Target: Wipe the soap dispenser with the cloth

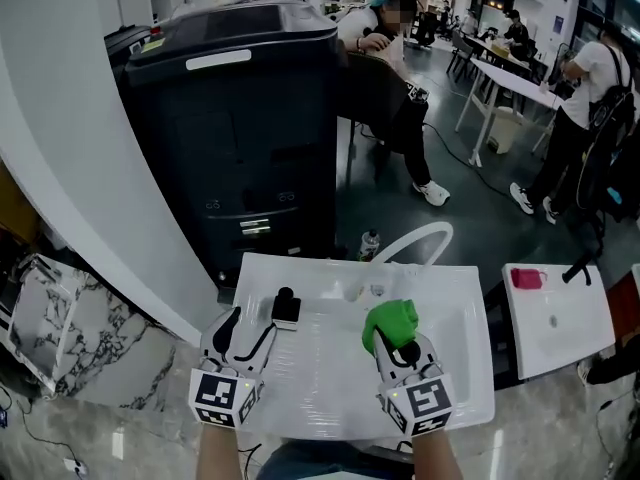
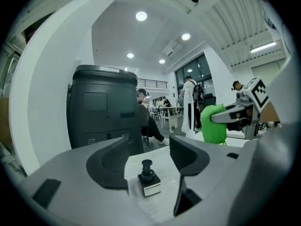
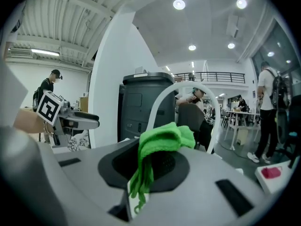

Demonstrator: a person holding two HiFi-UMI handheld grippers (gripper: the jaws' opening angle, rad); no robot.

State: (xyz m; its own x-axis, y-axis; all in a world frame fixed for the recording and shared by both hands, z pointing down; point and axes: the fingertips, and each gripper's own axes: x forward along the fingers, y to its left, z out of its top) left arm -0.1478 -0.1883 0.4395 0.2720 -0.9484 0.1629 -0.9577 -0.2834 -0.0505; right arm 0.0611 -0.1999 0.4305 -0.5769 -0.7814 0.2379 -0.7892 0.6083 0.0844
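Observation:
The soap dispenser [image 1: 286,308], a small black pump bottle with a white label, stands upright on the white sink top [image 1: 320,373]. My left gripper [image 1: 250,330] is just in front of it, jaws wide apart. In the left gripper view the dispenser [image 2: 148,179] sits beyond and between the open fingers, apart from both, and that gripper [image 2: 148,149] holds nothing. My right gripper [image 1: 398,346] is shut on a bunched green cloth [image 1: 390,320], to the right of the dispenser. In the right gripper view the cloth [image 3: 162,138] spills over the jaws of the gripper [image 3: 150,166].
A white arched faucet [image 1: 415,240] rises at the sink's far edge. Behind it stand a large dark bin-like machine [image 1: 240,128] and a seated person [image 1: 400,88]. A white table [image 1: 555,323] with a pink item [image 1: 526,278] is at the right. A marble slab [image 1: 70,318] lies left.

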